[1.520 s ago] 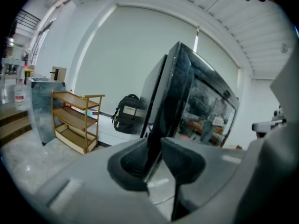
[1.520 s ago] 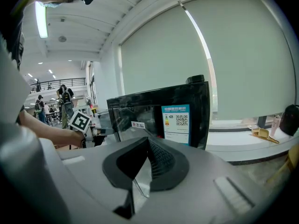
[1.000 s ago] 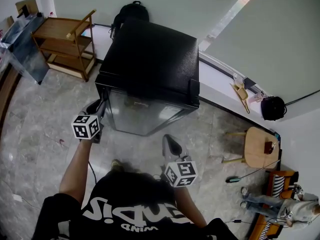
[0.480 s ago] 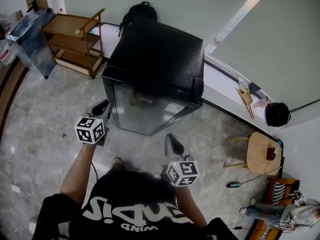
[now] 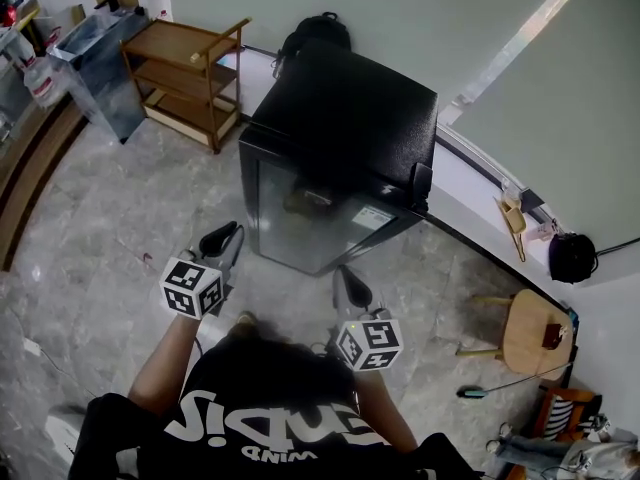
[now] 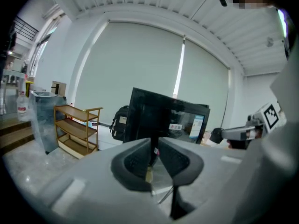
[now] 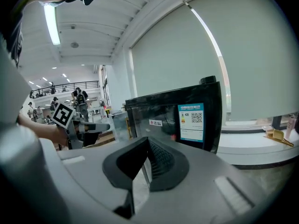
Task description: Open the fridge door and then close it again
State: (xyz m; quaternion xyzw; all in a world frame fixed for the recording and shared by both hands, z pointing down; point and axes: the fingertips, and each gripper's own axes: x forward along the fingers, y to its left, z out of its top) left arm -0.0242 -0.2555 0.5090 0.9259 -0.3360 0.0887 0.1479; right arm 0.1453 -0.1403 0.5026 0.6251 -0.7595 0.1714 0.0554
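The small black fridge [image 5: 340, 118] stands on the floor with its glass door [image 5: 310, 218] closed flat against the body. My left gripper [image 5: 222, 236] hangs in the air to the left of the door, well apart from it. Its jaws are closing, and only a narrow gap with nothing in it is left between them [image 6: 154, 150]. My right gripper [image 5: 345, 280] is shut on nothing in front of the door's lower right part, not touching it. In the right gripper view the door's blue label [image 7: 191, 120] shows beyond the right gripper [image 7: 145, 148].
A wooden shelf cart [image 5: 190, 78] and a grey cabinet [image 5: 100, 58] stand at the left. A black backpack [image 5: 315, 33] leans behind the fridge. A raised white ledge [image 5: 470, 183] runs along the wall. A round wooden stool [image 5: 530, 333] is at the right.
My left gripper has drawn back from the fridge's left front corner toward the person and its jaws have narrowed. The right gripper has barely shifted. The door stays closed.
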